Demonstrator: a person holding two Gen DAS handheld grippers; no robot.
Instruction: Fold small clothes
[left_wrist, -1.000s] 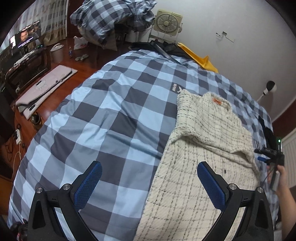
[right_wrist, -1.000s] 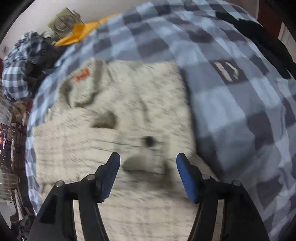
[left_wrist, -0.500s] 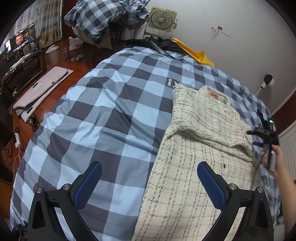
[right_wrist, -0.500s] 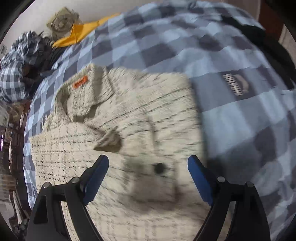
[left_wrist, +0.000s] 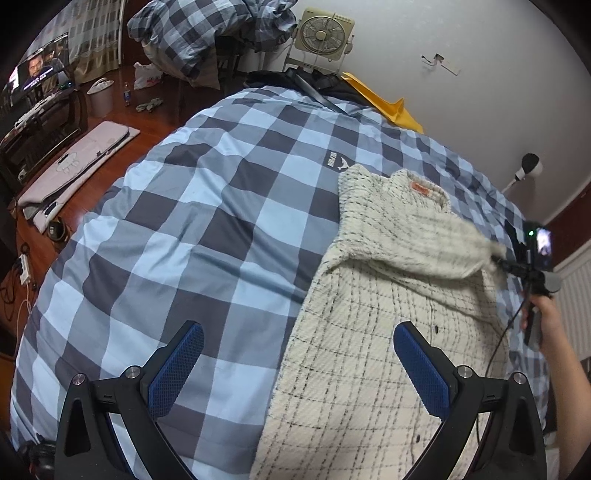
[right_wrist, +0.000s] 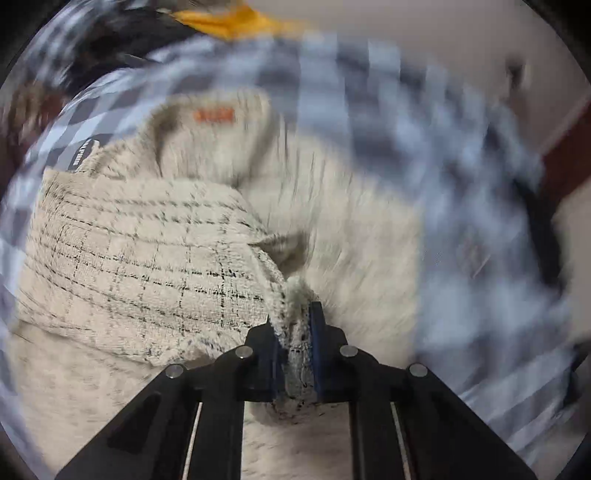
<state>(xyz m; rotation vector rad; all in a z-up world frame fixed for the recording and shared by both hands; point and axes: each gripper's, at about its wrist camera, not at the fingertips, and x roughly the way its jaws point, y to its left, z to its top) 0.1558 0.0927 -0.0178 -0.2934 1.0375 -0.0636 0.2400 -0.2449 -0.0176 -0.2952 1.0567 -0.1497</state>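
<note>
A cream checked jacket (left_wrist: 384, 332) with an orange neck label (left_wrist: 422, 187) lies on the blue checked duvet (left_wrist: 192, 221). My left gripper (left_wrist: 295, 365) hovers open above the jacket's left edge, nothing between its blue pads. In the right wrist view my right gripper (right_wrist: 295, 332) is shut on a bunched fold of the jacket (right_wrist: 140, 266), lifted off the bed; the view is blurred by motion. From the left wrist view the right gripper (left_wrist: 504, 260) appears at the far right, held by a hand (left_wrist: 550, 317), pulling the jacket's right side up.
A box fan (left_wrist: 320, 38), a yellow cloth (left_wrist: 384, 103) and dark clothes lie beyond the bed's far end. A heap of checked bedding (left_wrist: 207, 33) is at the back left. A mat (left_wrist: 74, 166), a bin and a screen (left_wrist: 40, 70) stand on the wooden floor at left.
My right gripper went from open above the jacket to shut on its right edge and has lifted and swung that fabric. The left gripper stayed put.
</note>
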